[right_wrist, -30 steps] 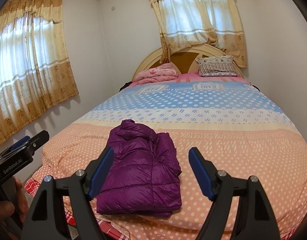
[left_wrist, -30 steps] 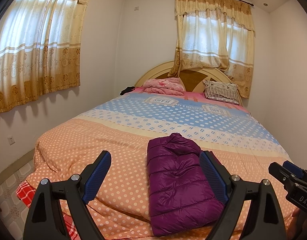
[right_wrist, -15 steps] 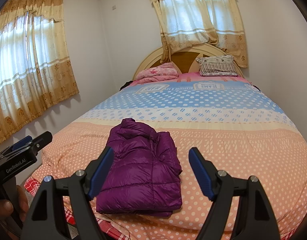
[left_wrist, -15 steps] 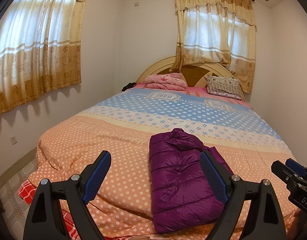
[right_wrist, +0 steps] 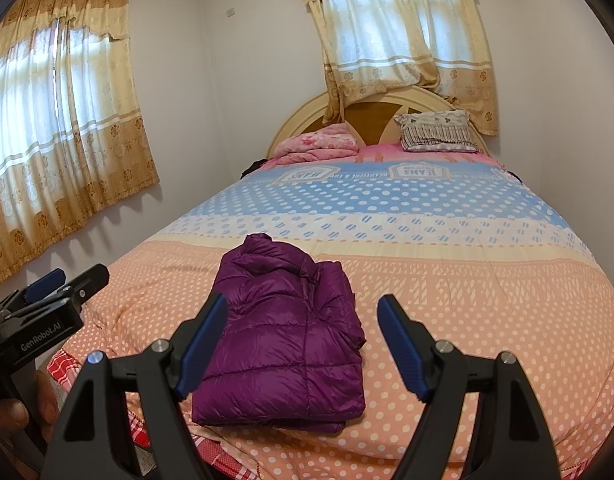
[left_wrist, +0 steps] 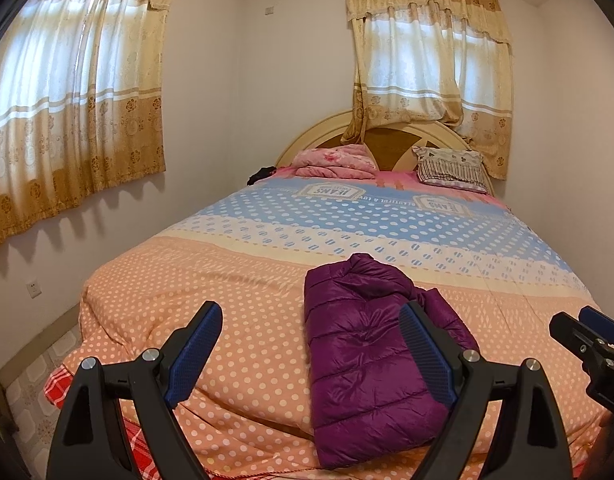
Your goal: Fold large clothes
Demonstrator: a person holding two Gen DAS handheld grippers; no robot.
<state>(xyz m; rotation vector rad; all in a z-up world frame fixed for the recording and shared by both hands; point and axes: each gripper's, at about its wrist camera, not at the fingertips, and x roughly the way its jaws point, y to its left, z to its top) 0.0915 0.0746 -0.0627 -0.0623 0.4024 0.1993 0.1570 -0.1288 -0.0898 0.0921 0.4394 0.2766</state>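
Note:
A purple puffer jacket (left_wrist: 367, 352) lies folded into a compact rectangle near the foot of the bed, also in the right wrist view (right_wrist: 287, 340). My left gripper (left_wrist: 311, 348) is open and empty, held above the bed's foot edge, to the jacket's left. My right gripper (right_wrist: 303, 340) is open and empty, held above the foot edge with the jacket between its fingers in view. Neither touches the jacket. Each gripper shows at the edge of the other's view: the right one (left_wrist: 587, 344) and the left one (right_wrist: 55, 296).
The bed (left_wrist: 235, 280) has a dotted orange, cream and blue quilt. A pink folded blanket (left_wrist: 335, 162) and a striped pillow (left_wrist: 451, 168) lie by the headboard. Walls and curtained windows stand left and behind. A red checked sheet (left_wrist: 59, 388) hangs at the bed's corner.
Both grippers have drawn back and up slightly from the jacket. The jacket has not moved. Both stay open.

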